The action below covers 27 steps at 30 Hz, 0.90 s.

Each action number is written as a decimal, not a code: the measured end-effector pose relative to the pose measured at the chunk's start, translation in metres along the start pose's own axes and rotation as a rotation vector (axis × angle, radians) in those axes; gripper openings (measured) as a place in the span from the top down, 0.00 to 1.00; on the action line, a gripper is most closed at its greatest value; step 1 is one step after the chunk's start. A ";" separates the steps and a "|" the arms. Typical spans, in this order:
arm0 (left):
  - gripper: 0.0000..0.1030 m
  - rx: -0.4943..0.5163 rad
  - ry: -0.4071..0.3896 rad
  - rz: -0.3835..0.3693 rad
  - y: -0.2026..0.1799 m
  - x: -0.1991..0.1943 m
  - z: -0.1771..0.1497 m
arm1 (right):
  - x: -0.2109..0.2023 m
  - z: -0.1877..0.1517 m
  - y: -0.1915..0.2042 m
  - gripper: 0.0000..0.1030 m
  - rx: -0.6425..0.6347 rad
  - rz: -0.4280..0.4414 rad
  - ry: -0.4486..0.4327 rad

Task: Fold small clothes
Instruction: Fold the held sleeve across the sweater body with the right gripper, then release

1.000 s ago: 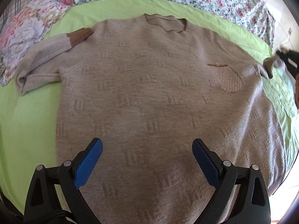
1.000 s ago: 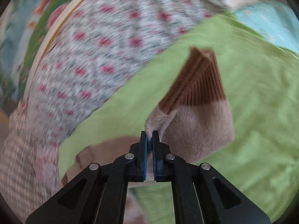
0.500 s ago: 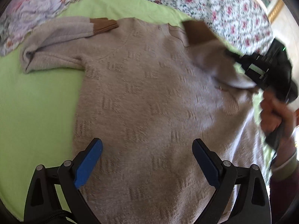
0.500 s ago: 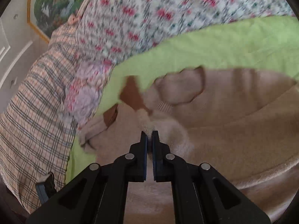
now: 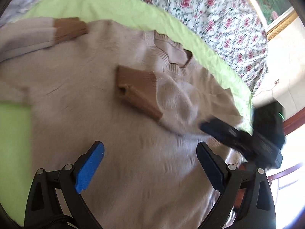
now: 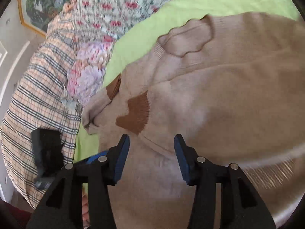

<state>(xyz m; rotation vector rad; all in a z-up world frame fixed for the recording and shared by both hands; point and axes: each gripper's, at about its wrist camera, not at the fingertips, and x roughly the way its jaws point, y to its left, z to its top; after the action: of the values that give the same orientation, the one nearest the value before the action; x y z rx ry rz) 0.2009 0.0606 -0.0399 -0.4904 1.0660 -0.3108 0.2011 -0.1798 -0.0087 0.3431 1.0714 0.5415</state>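
Note:
A beige knitted sweater (image 5: 95, 114) lies face up on the green sheet (image 5: 118, 5). One sleeve is folded across the chest, and its brown cuff (image 5: 137, 91) (image 6: 137, 114) rests below the neckline (image 5: 171, 57). The other sleeve stretches out to the side with its cuff (image 5: 68, 28) (image 6: 113, 88) near the shoulder. My right gripper (image 6: 152, 139) hovers just behind the folded cuff; its jaws are opening with nothing pressed between them. It appears blurred (image 5: 219, 131) in the left wrist view. My left gripper (image 5: 149, 152) is wide open above the sweater's lower body, holding nothing.
Floral bedding (image 5: 219, 19) borders the sheet's far side. A plaid blanket (image 6: 38, 99) and flowered pillow (image 6: 87, 76) lie beyond the outstretched sleeve. A framed painting (image 6: 36, 7) hangs on the wall. The sweater's ribbed hem (image 6: 270, 173) runs at the right.
The right gripper carried the sleeve from the side over the chest, laid it down and let go, its jaws parting. The left gripper swung sideways and rolled above the sweater, staying open.

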 end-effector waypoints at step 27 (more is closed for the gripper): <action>0.94 0.086 -0.187 0.086 0.026 0.007 0.035 | -0.137 0.049 -0.089 0.34 0.136 -0.404 -0.300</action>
<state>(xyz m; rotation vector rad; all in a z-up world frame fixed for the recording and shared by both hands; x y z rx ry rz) 0.2354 0.0882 -0.0450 -0.3872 0.8850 -0.2291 0.2163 -0.3312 0.0676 0.3042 0.8564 0.0525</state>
